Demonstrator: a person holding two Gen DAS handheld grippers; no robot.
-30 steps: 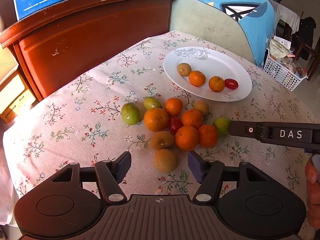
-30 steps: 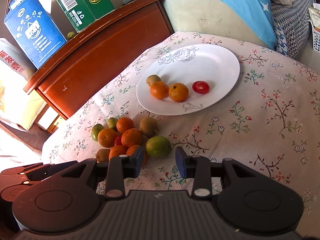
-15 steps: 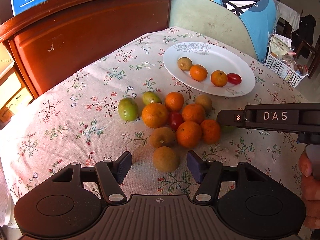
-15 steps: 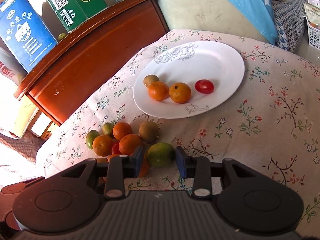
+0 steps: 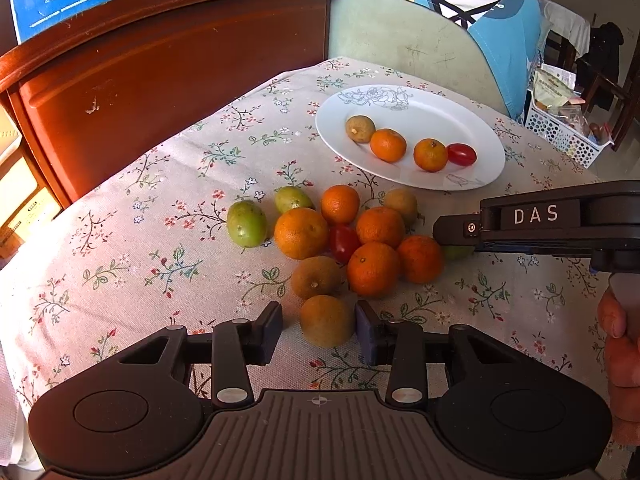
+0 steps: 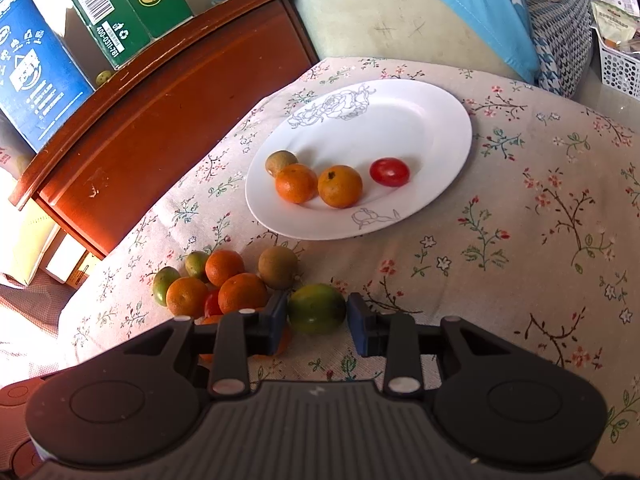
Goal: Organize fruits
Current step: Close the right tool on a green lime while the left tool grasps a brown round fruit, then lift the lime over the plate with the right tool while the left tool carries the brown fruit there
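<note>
Right gripper (image 5: 456,236) hiding green fruit (image 5: 458,252), contact unclear

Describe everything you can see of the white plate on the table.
The white plate is oval, glossy, ceramic-looking, with grey line-drawn roses at its far rim. It lies flat on the floral tablecloth, holding a brown fruit, two oranges and a red tomato in a row.

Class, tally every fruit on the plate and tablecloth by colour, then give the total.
Orange fruit: 7
Brown fruit: 4
Green fruit: 3
Red fruit: 2
Total: 16
</note>
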